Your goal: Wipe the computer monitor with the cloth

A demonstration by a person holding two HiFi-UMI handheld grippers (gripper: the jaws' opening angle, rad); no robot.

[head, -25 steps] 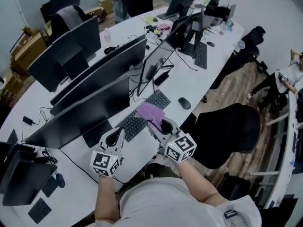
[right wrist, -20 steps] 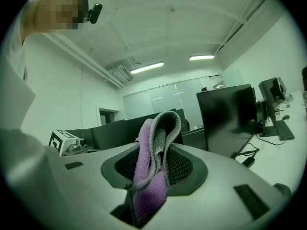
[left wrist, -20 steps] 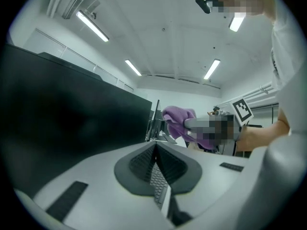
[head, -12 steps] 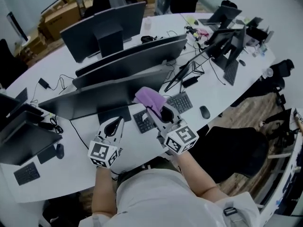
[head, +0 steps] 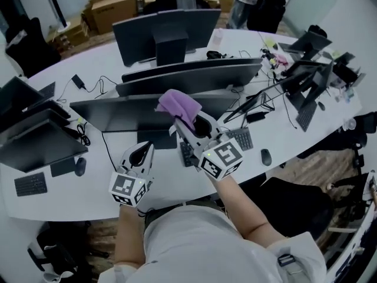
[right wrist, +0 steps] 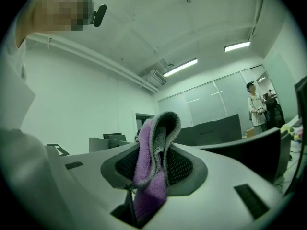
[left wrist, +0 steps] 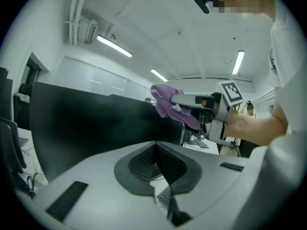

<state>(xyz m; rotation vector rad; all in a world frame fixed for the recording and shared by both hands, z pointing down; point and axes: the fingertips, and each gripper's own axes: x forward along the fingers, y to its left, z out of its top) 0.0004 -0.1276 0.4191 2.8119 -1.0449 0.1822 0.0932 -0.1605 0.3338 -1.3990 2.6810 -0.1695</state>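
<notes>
A purple cloth (head: pixel 177 106) hangs from my right gripper (head: pixel 184 124), which is shut on it and raised over the top edge of the nearest dark monitor (head: pixel 112 115). In the right gripper view the cloth (right wrist: pixel 152 169) is folded between the closed jaws, purple on one side and grey on the other. My left gripper (head: pixel 142 153) is lower, in front of the monitor's stand, shut and holding nothing. The left gripper view shows the black screen (left wrist: pixel 81 128) close ahead, with the cloth (left wrist: pixel 167 102) near its upper edge.
Two more monitors (head: pixel 188 75) stand in rows behind the nearest one, another (head: pixel 165 34) further back. A keyboard (head: pixel 242 139) and mouse (head: pixel 266 157) lie to the right on the white desk (head: pixel 100 181). Cables, laptops, cardboard boxes (head: pixel 118 7) and a black chair (head: pixel 300 208) surround it.
My right gripper has lifted the cloth from above the keyboard up to the nearest monitor's top edge. The head view has swung left. The left gripper stays low and shut.
</notes>
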